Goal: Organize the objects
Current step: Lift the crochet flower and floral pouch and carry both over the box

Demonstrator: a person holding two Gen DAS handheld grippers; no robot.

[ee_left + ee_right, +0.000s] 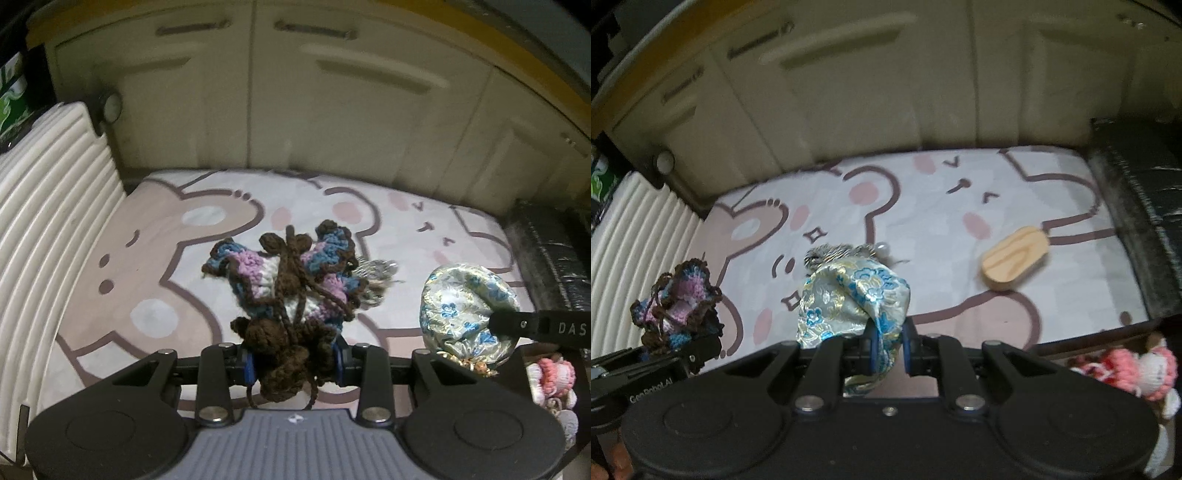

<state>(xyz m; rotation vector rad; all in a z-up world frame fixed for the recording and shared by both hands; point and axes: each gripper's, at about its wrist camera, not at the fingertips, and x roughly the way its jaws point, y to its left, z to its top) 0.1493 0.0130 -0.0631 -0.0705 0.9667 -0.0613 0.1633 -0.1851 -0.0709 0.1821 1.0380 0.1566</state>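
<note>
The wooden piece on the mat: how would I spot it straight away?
Look at the pale cartoon-bear mat lying in front of the cream cabinet doors. Towards its right side, near the dark black edge, lies the wooden block, flat and alone. It is the only hard, plain thing there: a light, grained oval slab, while everything else is soft cloth or yarn.

1. We see a mat (923,206) printed with cartoon bears in pink, beige and white, lying before cream cabinet doors.
2. On it lies a wooden oval block (1015,260), towards the right.
3. Near the middle rests a small silvery grey piece (831,254), too blurred for us to identify.
</note>
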